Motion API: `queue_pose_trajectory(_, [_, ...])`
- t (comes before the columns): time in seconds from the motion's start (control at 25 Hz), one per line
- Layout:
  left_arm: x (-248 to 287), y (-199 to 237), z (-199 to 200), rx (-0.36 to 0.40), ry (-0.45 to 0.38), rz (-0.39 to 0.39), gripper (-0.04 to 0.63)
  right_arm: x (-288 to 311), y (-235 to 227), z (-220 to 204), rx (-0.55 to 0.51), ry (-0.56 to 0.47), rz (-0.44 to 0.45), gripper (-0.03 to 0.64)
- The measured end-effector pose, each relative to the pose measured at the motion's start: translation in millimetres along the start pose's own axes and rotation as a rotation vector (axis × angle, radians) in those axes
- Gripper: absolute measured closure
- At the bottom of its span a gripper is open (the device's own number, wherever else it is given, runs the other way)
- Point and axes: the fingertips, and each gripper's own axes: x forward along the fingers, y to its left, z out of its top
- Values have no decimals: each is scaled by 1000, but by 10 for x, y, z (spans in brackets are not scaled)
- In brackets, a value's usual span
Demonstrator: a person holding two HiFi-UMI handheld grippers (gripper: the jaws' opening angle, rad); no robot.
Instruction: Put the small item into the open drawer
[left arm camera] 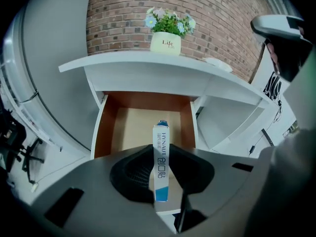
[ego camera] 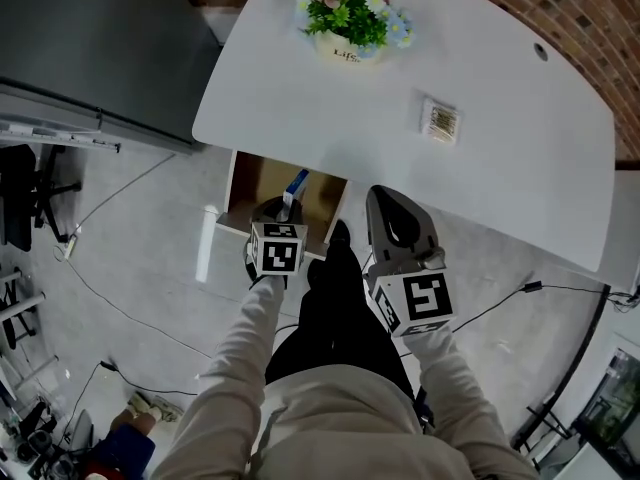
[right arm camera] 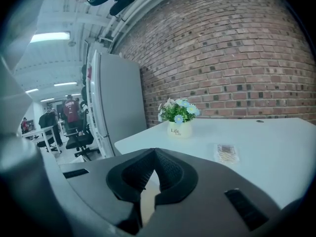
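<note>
A slim white box with a blue end [left arm camera: 161, 137] stands upright between the jaws of my left gripper [left arm camera: 160, 174], which is shut on it. In the head view the left gripper [ego camera: 284, 210] holds the box [ego camera: 296, 184] just above the open drawer [ego camera: 256, 183] under the white desk. The drawer's tan bottom [left arm camera: 133, 127] shows nothing inside from here. My right gripper [ego camera: 380, 196] hangs beside the drawer's right side, shut and empty; its pads meet at the tips [right arm camera: 154, 155].
On the white desk [ego camera: 480, 48] stand a flower pot [ego camera: 348, 16] and a small flat packet [ego camera: 440, 120]. A grey cabinet [ego camera: 90, 38] is at the left. Cables run over the floor [ego camera: 130, 268]. Brick wall behind the desk [left arm camera: 222, 28].
</note>
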Motion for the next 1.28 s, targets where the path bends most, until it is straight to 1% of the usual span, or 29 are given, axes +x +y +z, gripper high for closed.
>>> queue_pose_trajectory(0.28, [378,-28,-199,42,110,0,494,123,-56,-15,9,2,0,591])
queue_pose_trajectory(0.44, [548,-32,-299,60,151,3,494,153,-74,-25,10,4,1,591])
queue_pose_trajectory(0.64, [773,-45,-485,46,220,9,494,165,-131,-104,59,11,-20,591])
queue_pose_trajectory(0.76, [885,-55,-593,34,259,10,494,171,-146,-138,49,22,-8,591])
queue_pose_trajectory(0.84, [940,-51,-625,37,276,18,494,177,-152,-165,29,35,4,591])
queue_pose_trajectory(1.0, [1034,-16,-637,25,294,44,492,193,-210,-247,58,47,-9,591])
queue_pose_trajectory(1.16, [1105,-1,-647,20,309,63,492,211,-234,-231,31,54,5,591])
queue_pose_trajectory(1.28, [1144,5,-654,25,321,74,492,216,-235,-235,29,58,7,591])
